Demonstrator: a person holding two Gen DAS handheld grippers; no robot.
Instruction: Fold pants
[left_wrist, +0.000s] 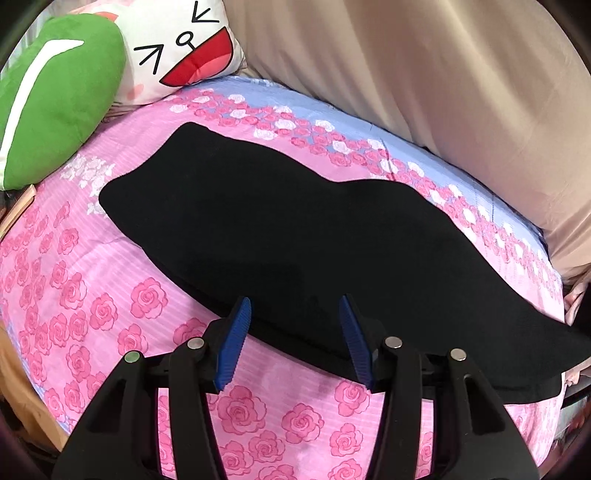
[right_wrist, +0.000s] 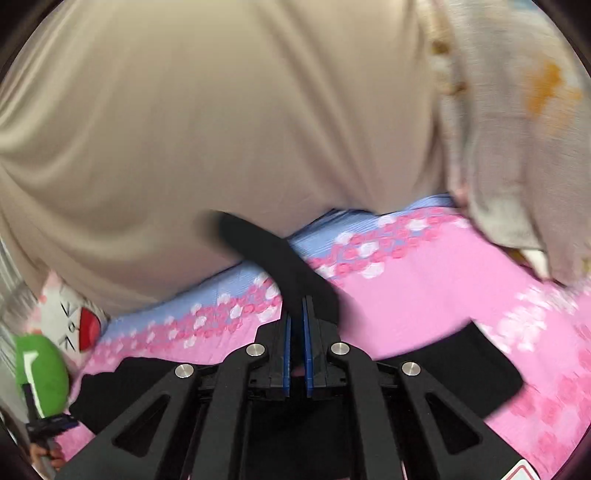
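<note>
Black pants (left_wrist: 280, 243) lie flat and long across a pink rose-print bedsheet (left_wrist: 92, 295), running from upper left to lower right in the left wrist view. My left gripper (left_wrist: 295, 314) is open, its blue pads (left_wrist: 236, 339) held just above the near edge of the pants, gripping nothing. My right gripper (right_wrist: 297, 317) is shut on the pants (right_wrist: 280, 258), pinching a strip of black cloth that rises above the sheet and blurs at its tip. More of the pants (right_wrist: 480, 365) spreads on the bed below it.
A green plush pillow (left_wrist: 55, 99) and a white cartoon-face pillow (left_wrist: 177, 44) sit at the bed's left end. A beige curtain (left_wrist: 443, 92) hangs along the far side. A pale floral blanket (right_wrist: 517, 129) lies at the right. The left gripper's handle (right_wrist: 48, 424) shows at the lower left.
</note>
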